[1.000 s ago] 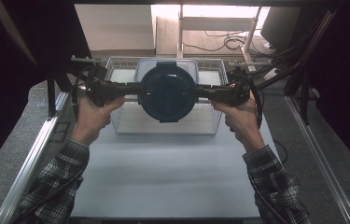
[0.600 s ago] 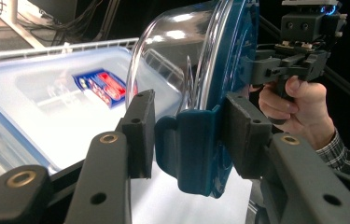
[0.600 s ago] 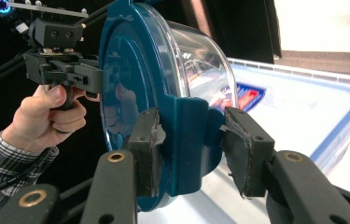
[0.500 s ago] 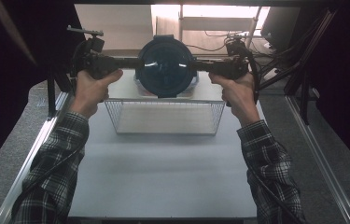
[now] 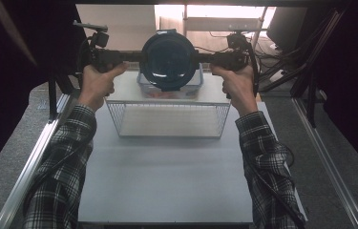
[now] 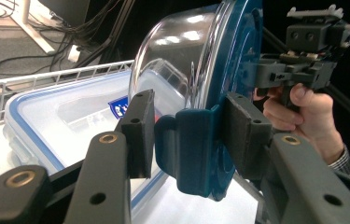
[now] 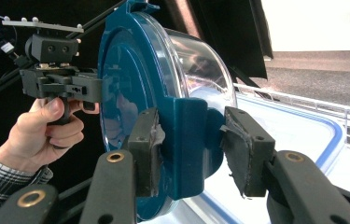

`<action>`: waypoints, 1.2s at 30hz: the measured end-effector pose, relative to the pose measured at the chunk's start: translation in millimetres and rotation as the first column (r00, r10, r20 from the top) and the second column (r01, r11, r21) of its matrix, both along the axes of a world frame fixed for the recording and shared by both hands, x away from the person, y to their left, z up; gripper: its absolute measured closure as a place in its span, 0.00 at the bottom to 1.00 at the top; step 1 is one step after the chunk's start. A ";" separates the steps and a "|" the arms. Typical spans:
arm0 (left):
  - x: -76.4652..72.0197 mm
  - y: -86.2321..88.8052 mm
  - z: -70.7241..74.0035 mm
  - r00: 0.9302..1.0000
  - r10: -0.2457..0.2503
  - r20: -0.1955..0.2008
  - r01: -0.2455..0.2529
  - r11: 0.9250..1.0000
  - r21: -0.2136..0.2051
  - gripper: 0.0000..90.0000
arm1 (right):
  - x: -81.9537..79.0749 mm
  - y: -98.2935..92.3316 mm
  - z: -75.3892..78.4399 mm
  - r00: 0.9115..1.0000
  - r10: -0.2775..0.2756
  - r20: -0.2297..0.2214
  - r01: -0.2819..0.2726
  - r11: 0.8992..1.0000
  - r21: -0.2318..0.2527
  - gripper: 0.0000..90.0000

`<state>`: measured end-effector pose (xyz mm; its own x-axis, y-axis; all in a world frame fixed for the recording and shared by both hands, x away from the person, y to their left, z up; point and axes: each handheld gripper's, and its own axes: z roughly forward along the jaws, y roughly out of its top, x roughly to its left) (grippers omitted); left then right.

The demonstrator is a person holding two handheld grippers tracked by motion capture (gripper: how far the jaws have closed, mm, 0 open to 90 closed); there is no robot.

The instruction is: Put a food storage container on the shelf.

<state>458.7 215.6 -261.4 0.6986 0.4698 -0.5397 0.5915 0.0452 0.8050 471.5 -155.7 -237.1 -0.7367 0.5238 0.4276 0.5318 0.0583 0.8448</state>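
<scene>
left gripper (image 6: 189, 135) clamped on one blue latch tab of the round container (image 5: 169, 59), pads pressed to either face of the tab; right gripper (image 7: 189, 154) clamped the same way on the opposite tab. held between the two, up in the air, tipped on edge with the blue lid (image 7: 126, 93) facing back toward the person and the clear bowl (image 6: 172, 60) facing away. long line through the two tabs running straight across, hand to hand, so neither hand nearer than the other. directly below and behind, a clear rectangular box (image 5: 169, 86) with blue-rimmed lid, apart from the bowl. nearer the person, an empty wire basket (image 5: 169, 119) on the white table (image 5: 167, 176). probably headed down again: box top close under the bowl, basket rim in front, both to be cleared.
</scene>
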 end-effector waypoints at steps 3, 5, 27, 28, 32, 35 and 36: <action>3.6 1.9 -0.7 1.000 0.000 -0.012 -0.001 1.000 -0.010 0.63 | 2.6 1.6 -0.3 1.000 0.000 0.000 0.000 1.000 0.000 0.63; 4.7 2.0 -0.8 1.000 0.002 -0.010 -0.002 1.000 -0.010 0.62 | 4.0 3.1 -0.4 1.000 -0.001 0.004 0.001 1.000 -0.012 0.61; 27.7 -6.3 -6.7 0.987 0.152 -0.055 -0.149 0.987 0.063 0.50 | 4.4 18.2 2.3 0.997 -0.065 0.052 0.071 0.989 -0.130 0.73; 27.7 -6.3 -6.7 0.987 0.152 -0.055 -0.149 0.987 0.063 0.50 | 4.2 18.3 2.4 0.997 -0.064 0.054 0.070 0.989 -0.130 0.73; 23.7 -10.2 -1.3 0.982 0.189 -0.011 -0.187 0.976 0.115 0.51 | 4.0 16.7 5.5 0.990 -0.103 0.095 0.115 0.985 -0.128 0.71; 25.0 -8.4 -2.5 0.982 0.190 -0.019 -0.187 0.978 0.097 0.55 | 8.1 16.1 5.5 0.986 -0.124 0.110 0.138 0.983 -0.122 0.65; 25.9 -7.7 -3.1 0.982 0.189 -0.020 -0.186 0.978 0.093 0.56 | 9.3 17.6 4.5 0.988 -0.115 0.104 0.128 0.984 -0.125 0.64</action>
